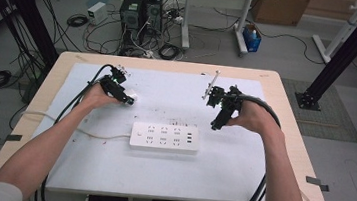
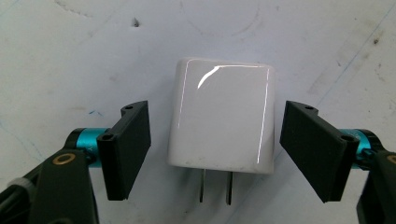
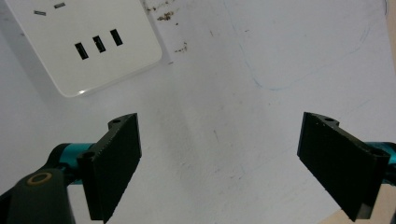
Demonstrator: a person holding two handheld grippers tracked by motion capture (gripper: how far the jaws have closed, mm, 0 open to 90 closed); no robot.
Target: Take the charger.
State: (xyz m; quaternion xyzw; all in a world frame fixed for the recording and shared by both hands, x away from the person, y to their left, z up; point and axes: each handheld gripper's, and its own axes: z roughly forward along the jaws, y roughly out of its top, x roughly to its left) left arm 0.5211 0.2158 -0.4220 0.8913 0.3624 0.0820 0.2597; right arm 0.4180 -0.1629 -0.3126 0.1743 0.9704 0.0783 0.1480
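A white plug adapter [image 2: 222, 119] lies flat on the white mat, its two metal prongs pointing toward the camera in the left gripper view. My left gripper [image 2: 215, 149] straddles it, one black jaw on each side, with a narrow gap showing between each pad and the adapter's sides. In the high view the left gripper [image 1: 129, 99] sits at the mat's left rear, over the adapter [image 1: 133, 97]. My right gripper [image 3: 219, 163] hangs open above bare mat with nothing between its jaws. From above, the right gripper [image 1: 215, 124] is right of and behind the white power strip [image 1: 164, 137].
The power strip [image 3: 88, 42] has several sockets and three USB ports; its cord runs off to the left. The white mat [image 1: 158, 179] covers most of the wooden table [image 1: 290, 122]. Computers, cables and black frame posts stand on the floor beyond.
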